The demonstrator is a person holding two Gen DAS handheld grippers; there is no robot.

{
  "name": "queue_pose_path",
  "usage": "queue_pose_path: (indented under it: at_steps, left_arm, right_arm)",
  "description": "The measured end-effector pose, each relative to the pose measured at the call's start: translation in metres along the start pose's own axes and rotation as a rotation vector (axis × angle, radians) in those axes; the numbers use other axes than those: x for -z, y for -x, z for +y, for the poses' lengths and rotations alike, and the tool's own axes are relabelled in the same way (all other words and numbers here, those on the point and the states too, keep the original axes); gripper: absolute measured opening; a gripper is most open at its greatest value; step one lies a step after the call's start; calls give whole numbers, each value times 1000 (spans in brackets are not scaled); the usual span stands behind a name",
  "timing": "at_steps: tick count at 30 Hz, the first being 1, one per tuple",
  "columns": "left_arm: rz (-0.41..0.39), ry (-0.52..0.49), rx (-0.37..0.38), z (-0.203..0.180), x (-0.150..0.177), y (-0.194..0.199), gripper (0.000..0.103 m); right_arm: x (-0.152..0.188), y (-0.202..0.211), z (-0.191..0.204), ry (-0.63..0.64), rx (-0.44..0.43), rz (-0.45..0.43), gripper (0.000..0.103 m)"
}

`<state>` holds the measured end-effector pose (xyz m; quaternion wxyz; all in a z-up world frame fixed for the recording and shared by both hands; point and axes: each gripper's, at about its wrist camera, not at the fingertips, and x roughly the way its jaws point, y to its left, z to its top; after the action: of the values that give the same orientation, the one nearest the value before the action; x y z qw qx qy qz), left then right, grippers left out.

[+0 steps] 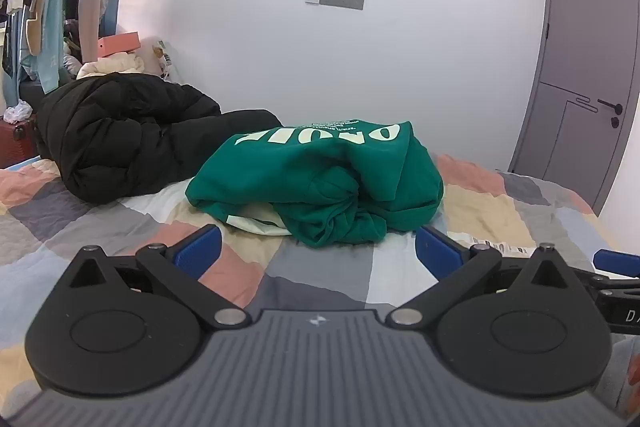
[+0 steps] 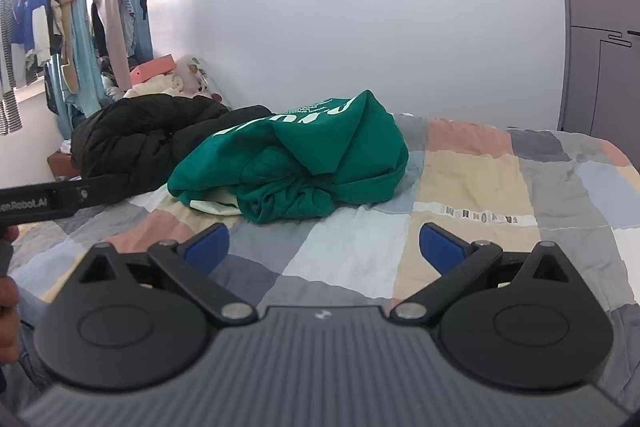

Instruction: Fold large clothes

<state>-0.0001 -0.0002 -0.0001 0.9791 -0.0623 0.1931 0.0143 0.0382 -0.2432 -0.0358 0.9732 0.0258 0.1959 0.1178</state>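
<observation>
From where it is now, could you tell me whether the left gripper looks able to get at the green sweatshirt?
Probably yes. The left gripper is open and empty, and the green sweatshirt lies crumpled straight ahead on the patchwork bedspread, with only bare cover between. The black jacket sits off to the side.

Black tongs [image 1: 318, 251], blue pads [image 1: 200, 249], ribbed grey housing, silver pivot screws
</observation>
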Motion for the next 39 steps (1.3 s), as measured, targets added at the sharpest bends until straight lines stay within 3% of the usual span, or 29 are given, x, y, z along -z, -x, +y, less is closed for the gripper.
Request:
queue_pose_path:
  at_steps: [12,39]
  left_arm:
    - [6,-3,31,-1,4,-5,103]
    - [19,-13,26,-7,1,0,103]
  right_arm:
    - [1,0,-6,-27,6,6,103]
    - [3,2,-12,-39,22,24,103]
